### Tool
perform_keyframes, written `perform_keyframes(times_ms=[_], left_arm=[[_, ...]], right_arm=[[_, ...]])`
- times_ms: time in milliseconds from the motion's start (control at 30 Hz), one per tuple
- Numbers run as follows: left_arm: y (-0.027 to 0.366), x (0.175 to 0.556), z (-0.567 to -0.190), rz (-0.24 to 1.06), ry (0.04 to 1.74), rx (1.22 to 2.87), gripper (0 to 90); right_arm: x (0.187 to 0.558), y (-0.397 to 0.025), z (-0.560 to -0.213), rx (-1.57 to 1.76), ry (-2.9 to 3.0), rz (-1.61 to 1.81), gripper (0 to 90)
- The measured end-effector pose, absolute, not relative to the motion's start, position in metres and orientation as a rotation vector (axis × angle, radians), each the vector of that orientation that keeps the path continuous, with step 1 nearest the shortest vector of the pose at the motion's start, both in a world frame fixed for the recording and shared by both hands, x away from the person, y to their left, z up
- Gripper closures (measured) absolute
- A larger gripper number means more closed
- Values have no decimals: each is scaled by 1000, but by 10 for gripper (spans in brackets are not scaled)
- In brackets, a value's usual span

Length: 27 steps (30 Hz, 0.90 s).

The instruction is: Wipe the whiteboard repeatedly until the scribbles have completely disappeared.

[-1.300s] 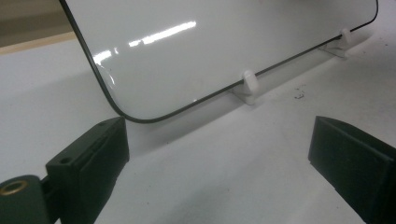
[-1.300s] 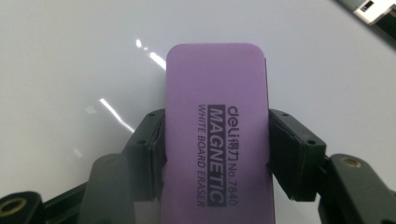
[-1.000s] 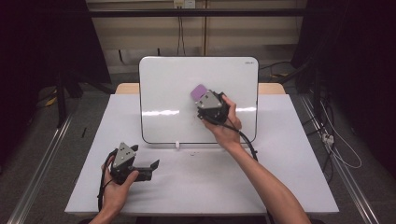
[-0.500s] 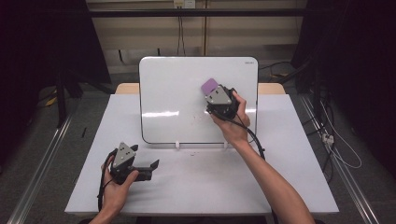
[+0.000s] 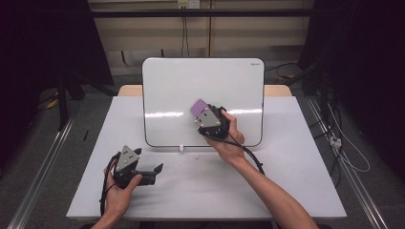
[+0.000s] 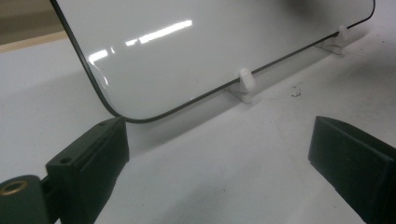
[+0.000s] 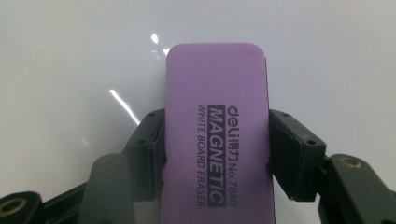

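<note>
A white board (image 5: 191, 86) stands tilted back on the table, held by small white clips (image 6: 245, 83). My right gripper (image 5: 203, 114) is shut on a purple magnetic whiteboard eraser (image 7: 217, 135), held against the board's lower middle; the same eraser (image 5: 197, 107) is seen in the high view. Both black jaws clamp the eraser's long sides. My left gripper (image 5: 155, 169) rests low on the table in front of the board's lower left corner (image 6: 116, 112), open, with nothing between its jaws.
The white table (image 5: 296, 157) has bare room right of the board and along its front. A cable (image 5: 248, 155) trails from the right gripper over the table. Dark floor and metal rails flank the table.
The right gripper has carried the eraser from the board's upper right down and left to its lower middle. The left gripper has stayed put.
</note>
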<state>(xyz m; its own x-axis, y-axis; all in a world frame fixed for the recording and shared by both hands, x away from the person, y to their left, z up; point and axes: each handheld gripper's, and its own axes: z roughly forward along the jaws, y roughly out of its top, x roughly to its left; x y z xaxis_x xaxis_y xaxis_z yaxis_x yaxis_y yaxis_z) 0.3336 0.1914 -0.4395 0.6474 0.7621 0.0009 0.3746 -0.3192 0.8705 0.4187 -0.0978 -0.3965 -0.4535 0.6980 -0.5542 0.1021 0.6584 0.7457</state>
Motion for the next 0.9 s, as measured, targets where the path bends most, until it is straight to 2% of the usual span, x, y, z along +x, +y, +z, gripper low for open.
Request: perform_keyframes(times_ms=[367, 900], left_arm=[[192, 334, -440, 516, 892, 1933, 50], [191, 333, -439, 523, 893, 1933, 50]], right_arm=[[446, -134, -363, 752, 1819, 776, 419], [403, -76, -414, 520, 1968, 742, 419]])
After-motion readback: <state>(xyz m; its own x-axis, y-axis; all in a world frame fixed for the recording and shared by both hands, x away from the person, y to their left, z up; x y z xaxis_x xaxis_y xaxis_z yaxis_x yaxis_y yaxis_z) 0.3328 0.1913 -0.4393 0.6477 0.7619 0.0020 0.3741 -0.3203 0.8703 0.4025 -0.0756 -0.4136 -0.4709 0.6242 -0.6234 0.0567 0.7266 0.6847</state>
